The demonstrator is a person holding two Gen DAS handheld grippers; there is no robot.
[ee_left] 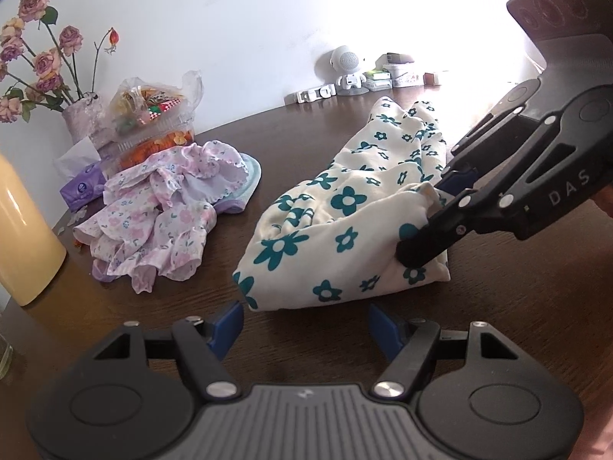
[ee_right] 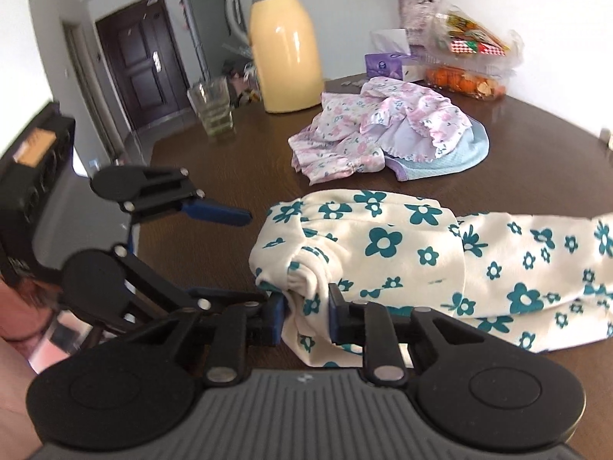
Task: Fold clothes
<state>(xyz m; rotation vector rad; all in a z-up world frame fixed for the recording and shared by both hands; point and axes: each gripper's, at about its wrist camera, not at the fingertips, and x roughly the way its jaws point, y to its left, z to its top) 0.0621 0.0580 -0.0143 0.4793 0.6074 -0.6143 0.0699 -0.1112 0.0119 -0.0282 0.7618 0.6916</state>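
A dark brown wooden table (ee_left: pixel 306 142) spreads under both claws, and on it, directly ahead of the left gripper (ee_left: pixel 305 320), lies the cream cotton garment printed with teal flowers (ee_left: pixel 345 230), with the tall pale-yellow thermos jug (ee_right: pixel 285 50) and a crumpled heap of pink-and-lilac floral clothes (ee_right: pixel 367 126) farther off beyond the right gripper (ee_right: pixel 306 316). The left gripper's blue-padded jaws stand apart, empty, just short of the garment's near hem. The right gripper is clamped on a bunched fold at the garment's end.
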